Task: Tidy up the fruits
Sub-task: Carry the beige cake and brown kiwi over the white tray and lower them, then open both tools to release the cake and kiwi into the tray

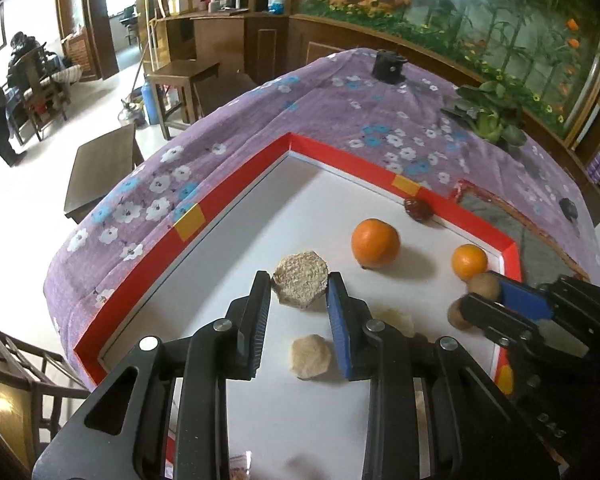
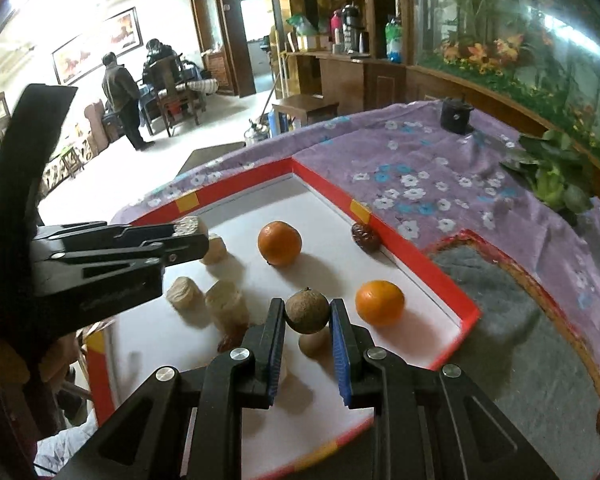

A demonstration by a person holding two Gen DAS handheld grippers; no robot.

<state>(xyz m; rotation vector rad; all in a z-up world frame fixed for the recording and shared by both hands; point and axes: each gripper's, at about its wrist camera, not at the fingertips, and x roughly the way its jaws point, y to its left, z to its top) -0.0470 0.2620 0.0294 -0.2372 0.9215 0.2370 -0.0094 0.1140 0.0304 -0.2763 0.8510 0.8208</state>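
Your left gripper (image 1: 300, 280) pinches a tan puffed cake (image 1: 300, 285) over the near-left of the red-rimmed tray (image 1: 204, 208). Your right gripper (image 2: 307, 310) pinches a brown round fruit (image 2: 307, 310) near the tray's right side. Two oranges (image 2: 279, 243) lie farther in, a dark date (image 2: 365, 236) at the far rim.
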